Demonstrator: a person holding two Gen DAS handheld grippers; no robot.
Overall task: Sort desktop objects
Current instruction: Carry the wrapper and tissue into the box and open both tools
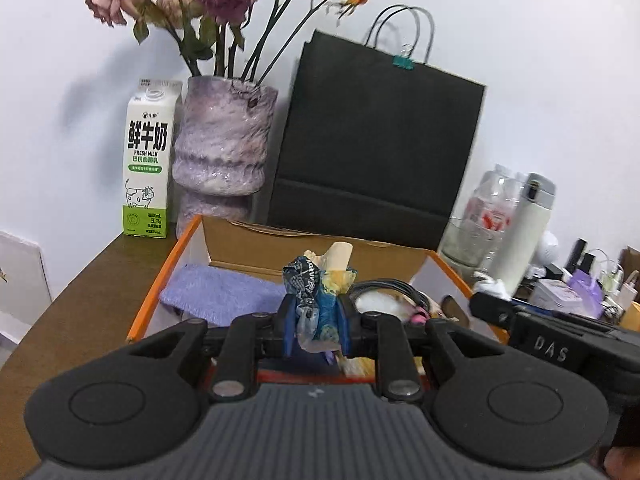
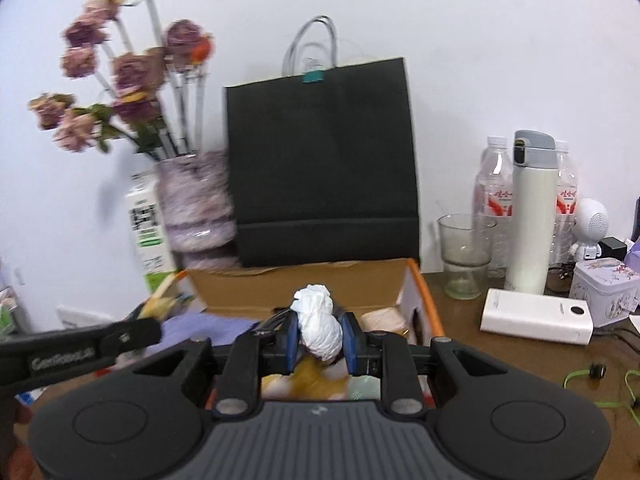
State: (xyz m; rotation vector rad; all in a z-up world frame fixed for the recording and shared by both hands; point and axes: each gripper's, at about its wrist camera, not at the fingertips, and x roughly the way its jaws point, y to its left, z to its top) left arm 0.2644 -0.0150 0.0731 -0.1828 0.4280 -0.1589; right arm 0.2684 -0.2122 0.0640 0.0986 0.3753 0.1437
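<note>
Desktop clutter is what I am sorting, and both grippers are carrying scraps above the orange-edged box (image 1: 160,276) standing near the black paper bag (image 1: 376,152). I am pinching a crumpled blue-and-yellow wrapper (image 1: 314,304) in the left gripper (image 1: 314,330), its jaws nearly closed on the foil. I am squeezing a white tissue wad (image 2: 318,324) in the right gripper (image 2: 320,342), jaws narrowed around its middle. A purple cloth (image 1: 220,294) and black cables (image 1: 394,288) are lying inside the box, toward its left and right sides.

To do this well, I judge each scrap should be brought fully over an open patch of the box before I release it, keeping the two grippers from bumping, since the right one is crowding in at the right edge of the left view. Light paper may cling to a pad, so I am planning a wide, unhurried release.
</note>
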